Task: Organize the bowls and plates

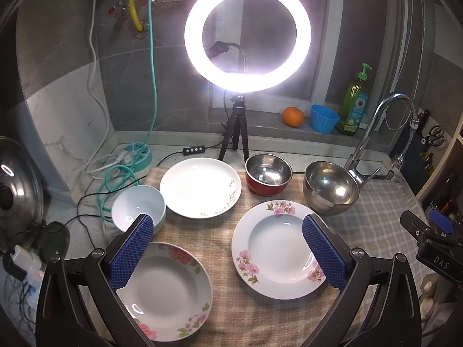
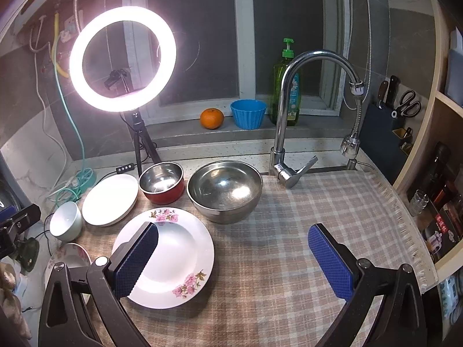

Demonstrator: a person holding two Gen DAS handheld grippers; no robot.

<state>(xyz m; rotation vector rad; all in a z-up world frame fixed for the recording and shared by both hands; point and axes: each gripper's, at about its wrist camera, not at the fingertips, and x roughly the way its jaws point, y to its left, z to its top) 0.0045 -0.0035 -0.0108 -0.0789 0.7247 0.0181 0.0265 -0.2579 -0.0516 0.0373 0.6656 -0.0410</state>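
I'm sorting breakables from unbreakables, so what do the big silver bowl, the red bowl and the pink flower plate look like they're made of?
Big silver bowl: likely stainless steel, brushed, with mirror-like glints.
Red bowl: shiny steel lining, red outside, probably enamel or plastic; can't tell which.
Pink flower plate: glossy white glazed ceramic by its look, though melamine is possible.

Pink-flowered white plate (image 1: pixel 276 248), red-sided steel bowl (image 1: pixel 268 174), beige checked cloth (image 1: pixel 222 237).
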